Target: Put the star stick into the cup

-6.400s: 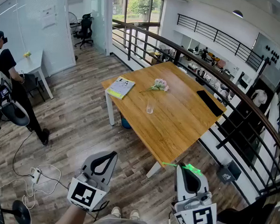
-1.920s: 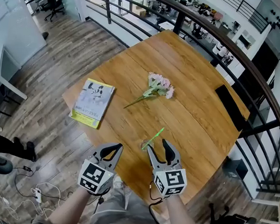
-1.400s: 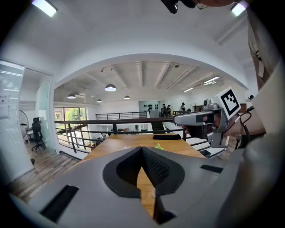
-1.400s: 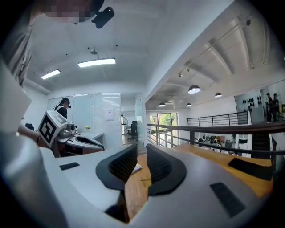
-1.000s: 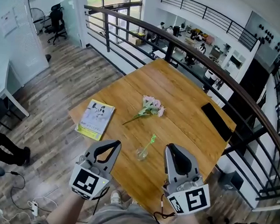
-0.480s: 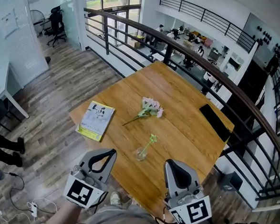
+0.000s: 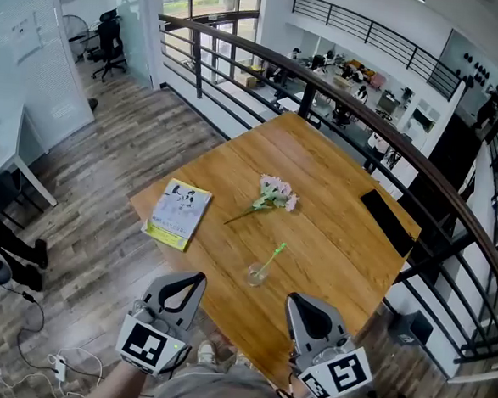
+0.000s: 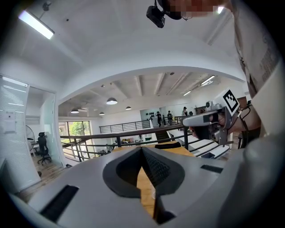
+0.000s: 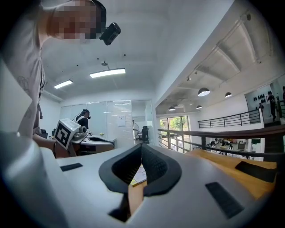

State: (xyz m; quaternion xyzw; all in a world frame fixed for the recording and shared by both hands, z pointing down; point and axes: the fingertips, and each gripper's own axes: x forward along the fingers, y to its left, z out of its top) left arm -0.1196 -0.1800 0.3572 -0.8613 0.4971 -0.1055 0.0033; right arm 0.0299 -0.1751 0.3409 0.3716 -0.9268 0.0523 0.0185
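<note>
Jaws of the left gripper (image 7: 198, 277) and right gripper (image 7: 296, 298) are pressing together on nothing, while the star stick (image 7: 273, 256) is leaning in the cup (image 7: 256, 277) on the surface (image 7: 334, 200), ahead between them.

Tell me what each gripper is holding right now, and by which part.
Nothing. The left gripper and right gripper are both shut and empty; the star stick stands in the cup, apart from both.
</note>
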